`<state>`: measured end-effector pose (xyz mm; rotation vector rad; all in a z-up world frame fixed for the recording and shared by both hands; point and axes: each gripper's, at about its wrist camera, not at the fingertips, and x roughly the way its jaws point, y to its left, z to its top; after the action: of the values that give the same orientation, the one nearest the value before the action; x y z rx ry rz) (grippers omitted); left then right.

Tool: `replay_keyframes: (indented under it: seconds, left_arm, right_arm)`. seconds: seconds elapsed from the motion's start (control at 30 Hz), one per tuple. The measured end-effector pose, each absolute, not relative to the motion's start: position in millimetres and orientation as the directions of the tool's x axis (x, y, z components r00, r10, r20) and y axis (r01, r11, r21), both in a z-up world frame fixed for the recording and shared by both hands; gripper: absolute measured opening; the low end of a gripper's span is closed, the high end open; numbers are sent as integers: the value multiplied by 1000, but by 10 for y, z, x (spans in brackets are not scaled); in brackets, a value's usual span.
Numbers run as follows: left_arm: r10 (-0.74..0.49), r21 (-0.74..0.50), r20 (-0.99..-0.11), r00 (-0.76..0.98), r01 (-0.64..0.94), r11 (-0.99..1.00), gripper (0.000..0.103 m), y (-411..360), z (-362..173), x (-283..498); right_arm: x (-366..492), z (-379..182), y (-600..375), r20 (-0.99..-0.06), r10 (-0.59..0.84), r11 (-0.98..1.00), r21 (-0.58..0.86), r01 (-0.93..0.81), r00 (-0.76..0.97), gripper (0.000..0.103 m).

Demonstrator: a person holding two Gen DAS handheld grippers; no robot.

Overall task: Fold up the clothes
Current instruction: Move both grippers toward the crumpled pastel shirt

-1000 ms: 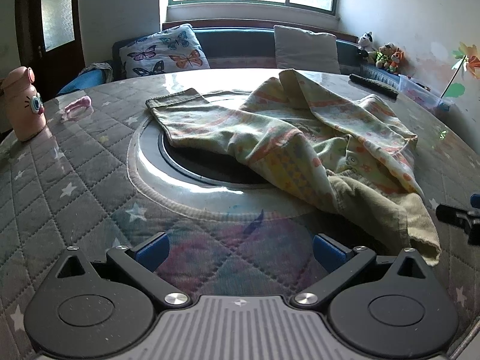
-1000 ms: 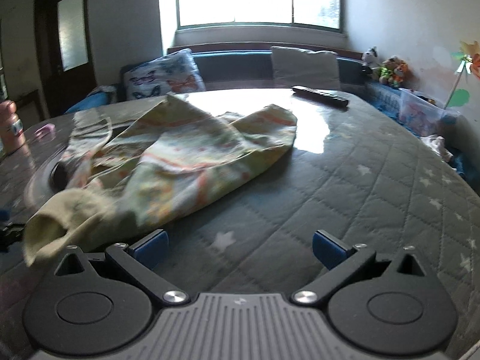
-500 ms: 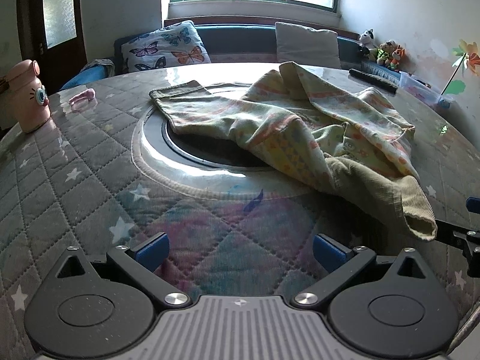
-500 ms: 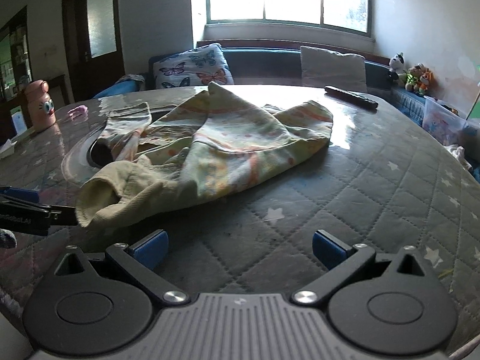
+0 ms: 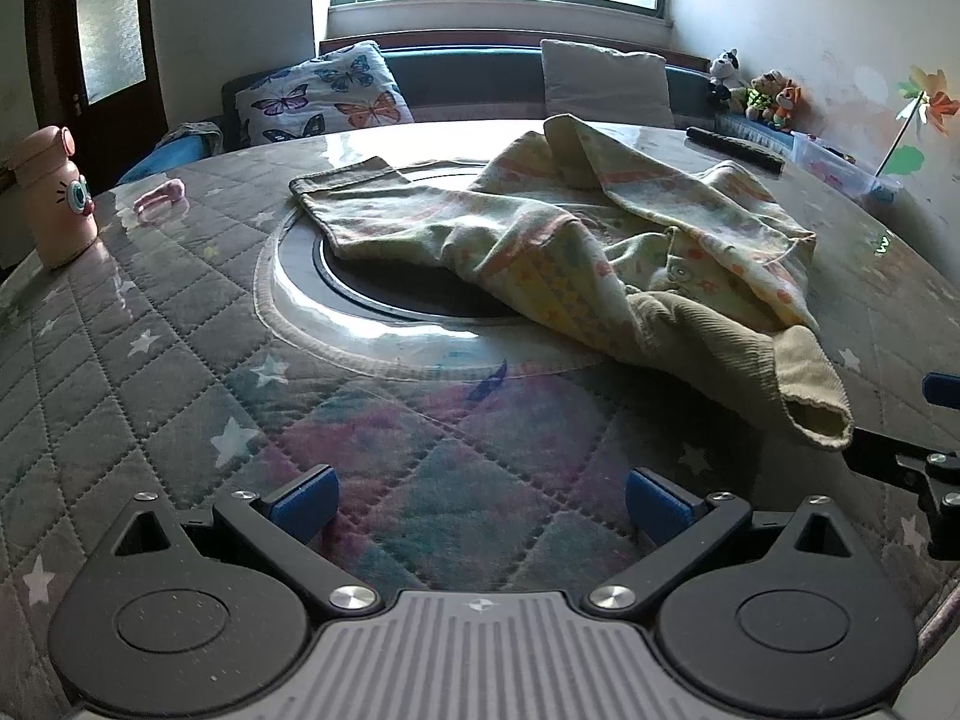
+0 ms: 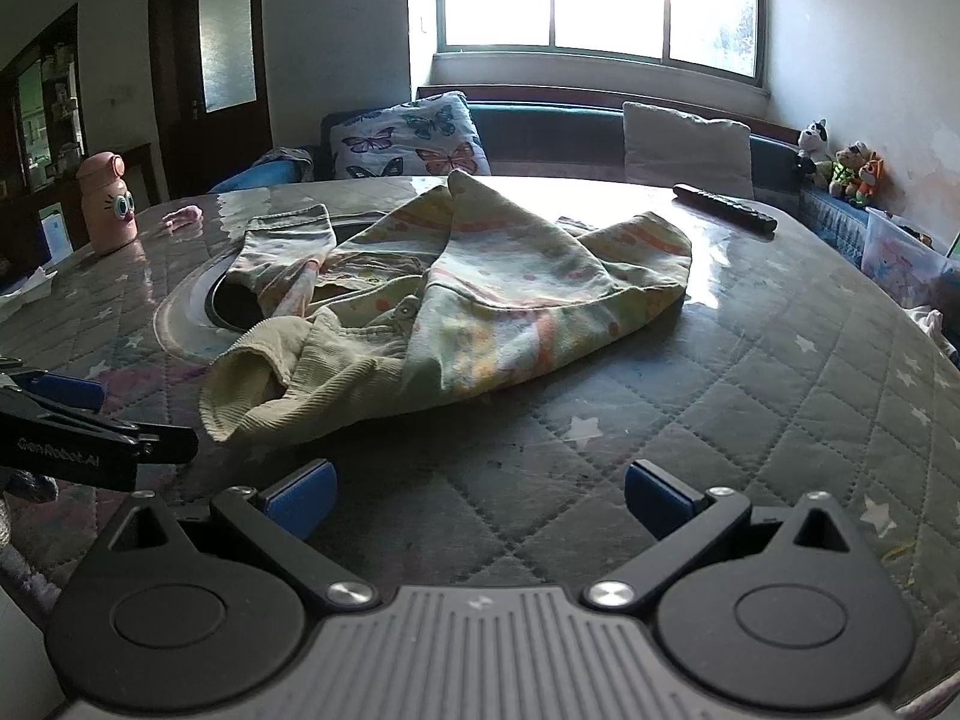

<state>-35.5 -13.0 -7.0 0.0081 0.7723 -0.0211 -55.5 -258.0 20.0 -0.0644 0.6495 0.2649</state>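
Now: crumpled patterned garment (image 5: 576, 240) on quilted table (image 5: 150, 372), ahead-right of left claw (image 5: 480, 504), ahead-left of right claw (image 6: 480, 498). Both claws open, empty, clear of cloth.

Both wrist views sit low at the table's (image 5: 150, 330) near edge, facing the window, sharing the garment (image 5: 570, 240).

Garment (image 5: 588, 240) lies on table (image 5: 120, 324), bottle (image 5: 57, 198) far left.
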Motion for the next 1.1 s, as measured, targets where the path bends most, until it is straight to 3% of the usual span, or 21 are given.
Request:
replay_keyframes:
  seconds: [1.1]
  left_arm:
    - [-33, 3, -698, 716, 49, 999, 103, -239, -6, -206]
  right_arm:
    - [-509, 270, -2418, -600, 248, 951, 3, -308, 761, 103]
